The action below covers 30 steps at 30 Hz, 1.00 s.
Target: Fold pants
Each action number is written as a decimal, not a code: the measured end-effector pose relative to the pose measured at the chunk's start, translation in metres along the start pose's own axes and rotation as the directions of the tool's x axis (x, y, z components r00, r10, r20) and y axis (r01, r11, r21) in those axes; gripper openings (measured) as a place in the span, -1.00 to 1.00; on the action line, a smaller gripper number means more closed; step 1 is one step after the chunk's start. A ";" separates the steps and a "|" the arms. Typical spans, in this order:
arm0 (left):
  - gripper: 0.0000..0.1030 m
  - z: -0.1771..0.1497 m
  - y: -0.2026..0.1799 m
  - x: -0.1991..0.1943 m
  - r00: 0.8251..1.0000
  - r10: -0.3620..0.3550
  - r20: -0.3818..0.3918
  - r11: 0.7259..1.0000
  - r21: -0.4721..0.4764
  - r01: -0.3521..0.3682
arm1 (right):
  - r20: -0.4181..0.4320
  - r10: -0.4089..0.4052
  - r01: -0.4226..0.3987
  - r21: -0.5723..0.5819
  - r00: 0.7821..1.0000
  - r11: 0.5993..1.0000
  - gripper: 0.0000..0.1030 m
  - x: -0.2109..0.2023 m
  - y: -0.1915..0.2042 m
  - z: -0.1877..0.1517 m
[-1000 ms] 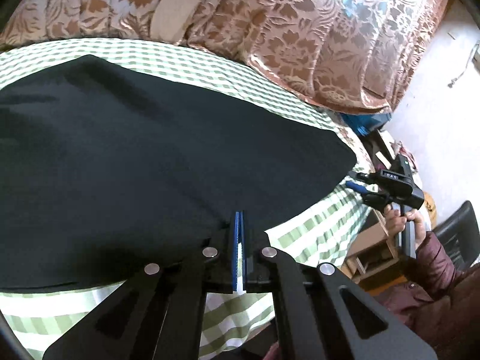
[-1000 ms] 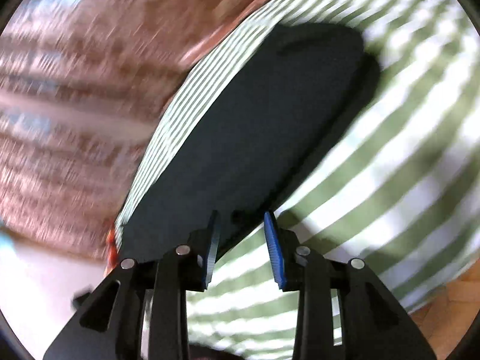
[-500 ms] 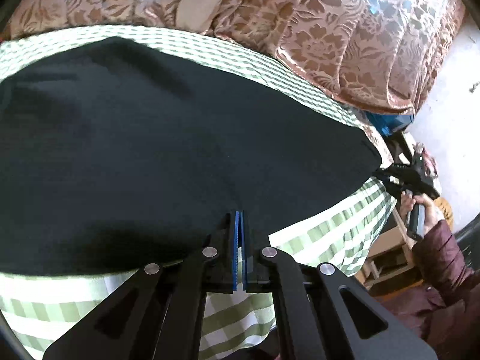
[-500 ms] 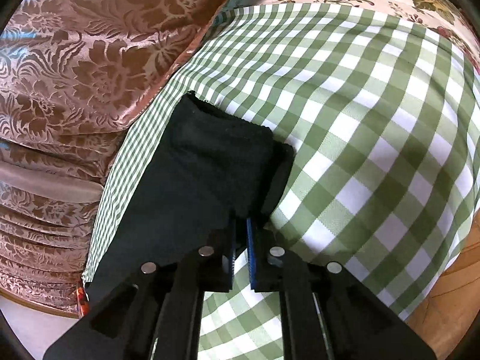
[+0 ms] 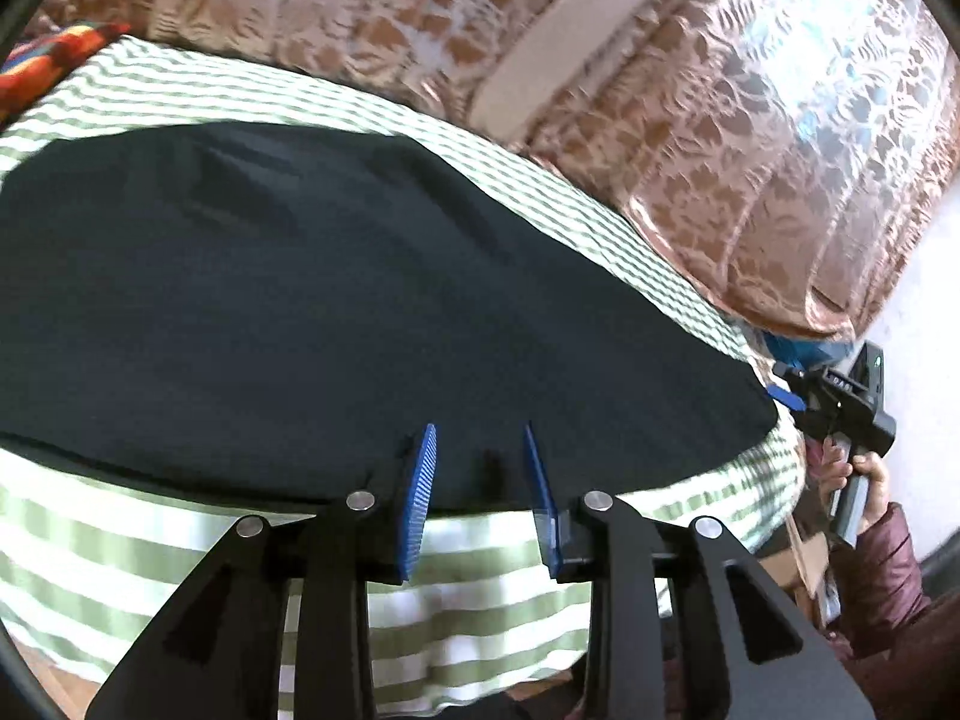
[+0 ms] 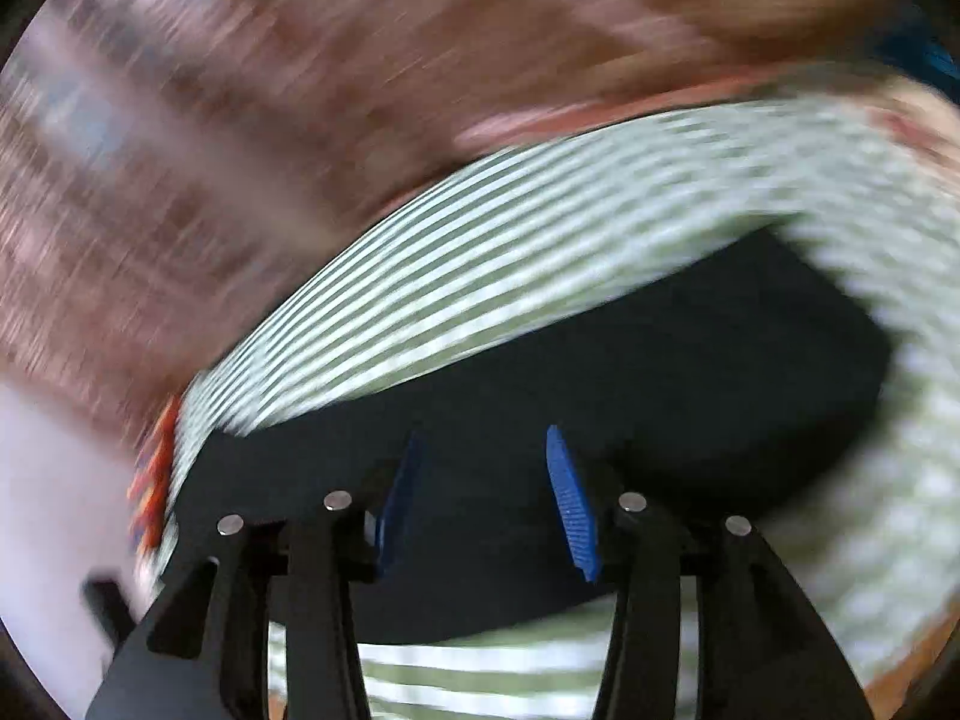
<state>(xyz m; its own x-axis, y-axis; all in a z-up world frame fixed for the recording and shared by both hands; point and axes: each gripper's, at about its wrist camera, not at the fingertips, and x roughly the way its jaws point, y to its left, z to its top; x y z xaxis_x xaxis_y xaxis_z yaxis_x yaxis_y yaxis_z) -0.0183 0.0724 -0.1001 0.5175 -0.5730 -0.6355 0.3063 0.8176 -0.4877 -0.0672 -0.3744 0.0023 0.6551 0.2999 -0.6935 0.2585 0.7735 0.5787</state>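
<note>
Pants [image 5: 336,312]: matt black cloth, smooth. Beneath them, tablecloth [image 5: 180,546]: woven green-and-white check cloth, matt. Behind the pants, curtain [image 5: 750,138]: glossy brown floral brocade. Left claw [image 5: 480,498]: matt black plastic, ribbed blue pads [image 5: 420,504], shiny metal rivets [image 5: 360,500].

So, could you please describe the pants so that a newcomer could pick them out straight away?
Find the green-and-white checked cloth in front of the brown floral drapery. The pants lie flat on that cloth, reaching nearly to its front edge. They are the only plain black thing there, a wide dark sheet with no pattern amid checks and flowers.
</note>
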 end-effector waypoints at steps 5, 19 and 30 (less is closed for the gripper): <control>-0.44 0.010 0.011 -0.015 0.991 0.121 0.058 0.993 0.003 -0.122 | -0.250 0.194 -0.238 -0.155 0.948 0.959 -0.24 0.099 0.100 0.005; -0.44 0.016 0.058 -0.042 0.966 0.237 0.102 0.971 -0.051 -0.233 | -0.471 0.315 -0.453 -0.213 0.824 0.866 -0.20 0.230 0.236 0.029; -0.44 0.022 0.063 -0.045 0.967 0.229 0.112 0.973 -0.071 -0.222 | -0.556 0.366 -0.511 -0.126 0.746 0.850 -0.20 0.265 0.235 0.060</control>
<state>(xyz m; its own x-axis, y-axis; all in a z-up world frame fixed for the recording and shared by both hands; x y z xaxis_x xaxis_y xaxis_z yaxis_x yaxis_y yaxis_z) -0.0044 0.1512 -0.0895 0.6599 -0.3608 -0.6591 0.1263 0.9180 -0.3760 0.2098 -0.1467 -0.0198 0.1891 0.8175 -0.5440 -0.2048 0.5746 0.7924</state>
